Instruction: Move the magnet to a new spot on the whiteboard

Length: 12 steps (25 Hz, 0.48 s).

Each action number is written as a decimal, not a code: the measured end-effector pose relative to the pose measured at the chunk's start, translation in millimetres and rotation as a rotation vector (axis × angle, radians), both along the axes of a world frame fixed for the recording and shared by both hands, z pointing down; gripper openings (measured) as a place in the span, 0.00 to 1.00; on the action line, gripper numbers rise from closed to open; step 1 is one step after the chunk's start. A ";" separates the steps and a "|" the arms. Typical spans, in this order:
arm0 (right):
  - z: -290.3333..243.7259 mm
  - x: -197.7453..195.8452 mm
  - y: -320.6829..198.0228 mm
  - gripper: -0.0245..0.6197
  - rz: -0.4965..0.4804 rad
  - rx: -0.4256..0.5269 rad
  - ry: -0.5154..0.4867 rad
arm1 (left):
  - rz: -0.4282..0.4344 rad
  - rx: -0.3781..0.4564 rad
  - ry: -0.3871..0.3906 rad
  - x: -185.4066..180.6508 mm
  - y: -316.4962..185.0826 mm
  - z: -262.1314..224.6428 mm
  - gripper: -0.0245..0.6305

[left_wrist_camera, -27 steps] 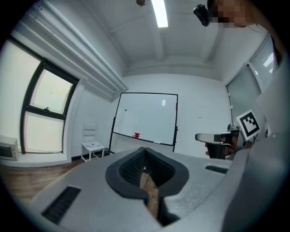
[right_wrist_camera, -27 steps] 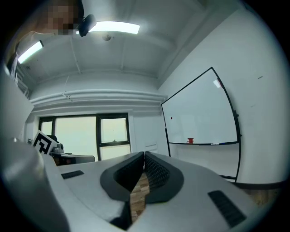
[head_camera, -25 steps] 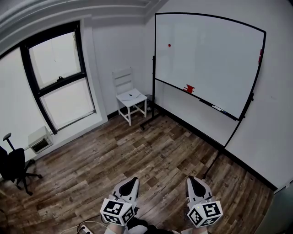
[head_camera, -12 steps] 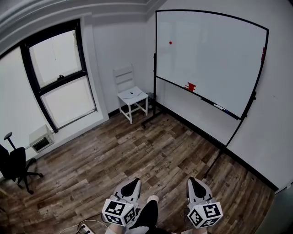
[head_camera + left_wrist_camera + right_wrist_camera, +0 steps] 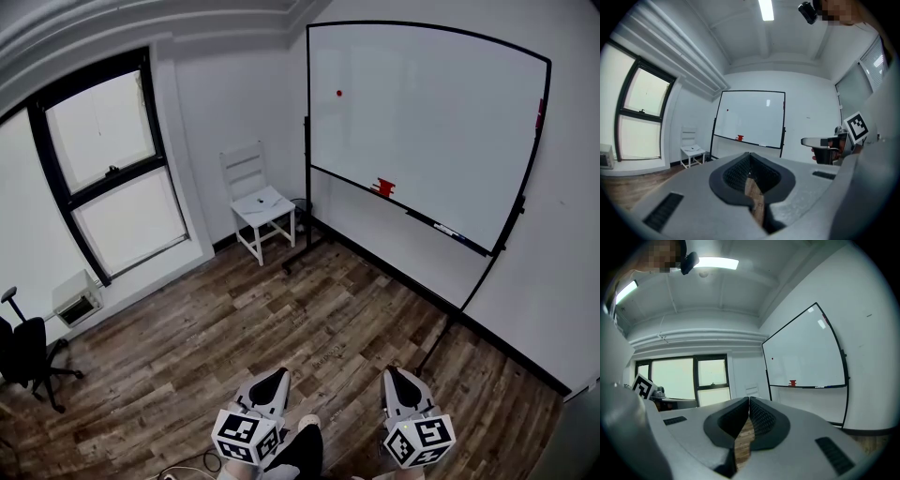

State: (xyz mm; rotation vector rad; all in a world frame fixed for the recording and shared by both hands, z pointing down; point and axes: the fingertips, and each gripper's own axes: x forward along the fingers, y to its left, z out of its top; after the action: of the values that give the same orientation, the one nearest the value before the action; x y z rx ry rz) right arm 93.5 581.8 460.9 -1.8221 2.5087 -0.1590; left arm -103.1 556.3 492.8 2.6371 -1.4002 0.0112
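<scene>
- Your left gripper [image 5: 278,372] and right gripper [image 5: 391,372] sit low in the head view, side by side. Each has its jaws together with nothing between them.
- The magnet [image 5: 338,93], a small red dot, sits high on the whiteboard [image 5: 441,112], near its left edge and well apart from both grippers.
- Along the board's tray [image 5: 412,213], a red object [image 5: 382,187] stands below and to the right of the magnet. Markers [image 5: 446,230] lie further right on the tray.
- Open wooden floor [image 5: 281,309] stretches from your grippers to the foot of the board.
- One stand foot [image 5: 439,333] slants out over the floor ahead of your right gripper. The board's other foot [image 5: 295,260] reaches out at the left, just beside the chair.
- A white chair [image 5: 261,204] stands against the back wall, just left of the board's left edge, with something small on its seat.
- A tall black-framed window [image 5: 108,178] fills the left wall, with a white wall box [image 5: 75,300] low beneath it.
- A black office chair [image 5: 23,352] stands at the far left edge, well apart from the board.
- The board stands close along the right wall, its right post near the floor's right edge.
</scene>
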 end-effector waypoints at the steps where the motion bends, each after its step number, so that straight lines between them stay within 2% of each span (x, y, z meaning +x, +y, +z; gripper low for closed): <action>1: -1.2 1.8 -9.8 0.08 0.002 -0.003 0.000 | 0.000 -0.001 0.002 1.4 -9.4 -1.4 0.05; 12: -22.9 9.2 -111.9 0.08 -0.013 -0.022 -0.012 | 0.010 -0.020 0.004 12.0 -116.8 -18.2 0.05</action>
State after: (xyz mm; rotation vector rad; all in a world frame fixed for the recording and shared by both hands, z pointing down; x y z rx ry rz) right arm 102.7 469.9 438.0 -1.8076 2.5216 -0.1980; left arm -91.1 439.6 474.6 2.6268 -1.3781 0.0207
